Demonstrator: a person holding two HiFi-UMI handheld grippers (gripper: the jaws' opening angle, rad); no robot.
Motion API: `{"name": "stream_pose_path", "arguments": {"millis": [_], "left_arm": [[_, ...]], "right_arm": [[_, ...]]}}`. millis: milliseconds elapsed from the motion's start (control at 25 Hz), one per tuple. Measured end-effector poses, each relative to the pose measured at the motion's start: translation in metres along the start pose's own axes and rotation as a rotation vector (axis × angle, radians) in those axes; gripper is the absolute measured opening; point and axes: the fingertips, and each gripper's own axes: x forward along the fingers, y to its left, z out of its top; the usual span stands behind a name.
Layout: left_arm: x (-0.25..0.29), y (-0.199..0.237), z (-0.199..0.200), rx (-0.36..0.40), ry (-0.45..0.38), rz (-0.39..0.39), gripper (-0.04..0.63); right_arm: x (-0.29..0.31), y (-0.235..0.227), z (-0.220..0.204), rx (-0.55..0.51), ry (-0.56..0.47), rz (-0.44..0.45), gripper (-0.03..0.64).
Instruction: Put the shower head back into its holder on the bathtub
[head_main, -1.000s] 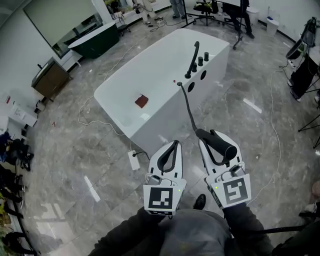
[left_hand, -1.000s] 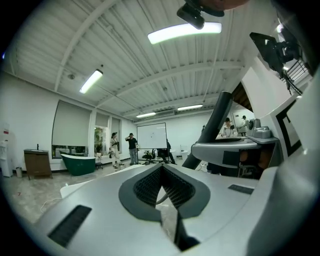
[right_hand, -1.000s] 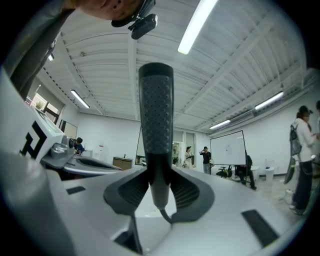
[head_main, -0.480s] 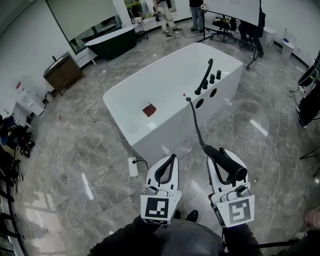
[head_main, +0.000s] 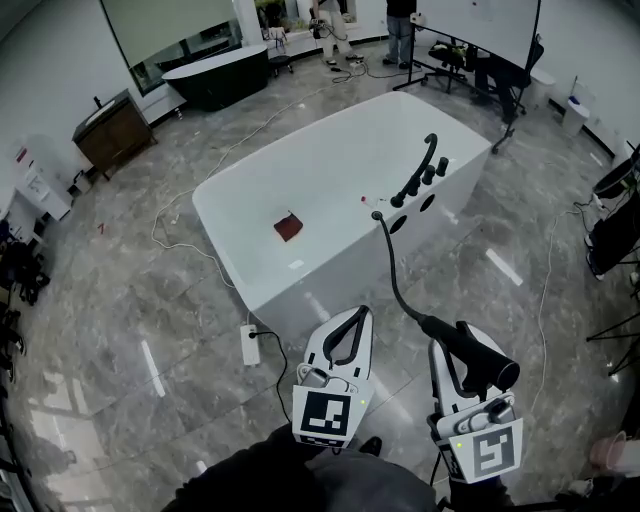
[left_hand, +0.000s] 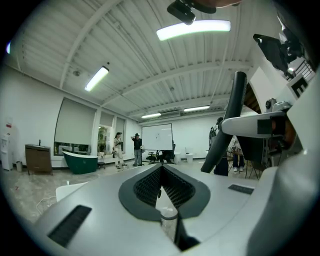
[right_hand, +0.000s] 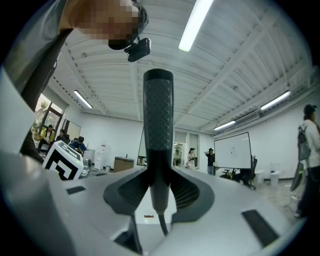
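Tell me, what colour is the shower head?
The shower head is black; the head view shows it best.

A glossy grey marble floor (head_main: 110, 290) runs out to white walls (head_main: 40, 90), with a white power strip (head_main: 248, 344) lying on it. By the far wall stand a dark green tub (head_main: 215, 72) and a brown wooden cabinet (head_main: 112, 135), below a large window (head_main: 160, 25). Long strip lights (left_hand: 192, 29) glow on the ribbed white ceiling (left_hand: 125, 55), and a whiteboard (left_hand: 156, 136) stands at the far end beside two people (left_hand: 137, 149).
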Motion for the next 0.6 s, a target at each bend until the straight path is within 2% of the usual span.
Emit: {"name": "stream_pose_path", "arguments": {"millis": [80, 240, 600], "left_arm": [[0.012, 0.009, -0.009, -0.013, 0.017, -0.004, 0.003], [0.032, 0.028, -0.018, -0.030, 0.033, -0.012, 0.003], [0.065, 0.059, -0.026, -0.061, 0.036, -0.046, 0.003]], "right_arm": [[0.014, -0.007, -0.008, -0.007, 0.028, -0.016, 0.141], [0.044, -0.012, -0.006, 0.013, 0.007, -0.010, 0.141], [0.091, -0.021, -0.007, -0.002, 0.032, -0.055, 0.141]]}}
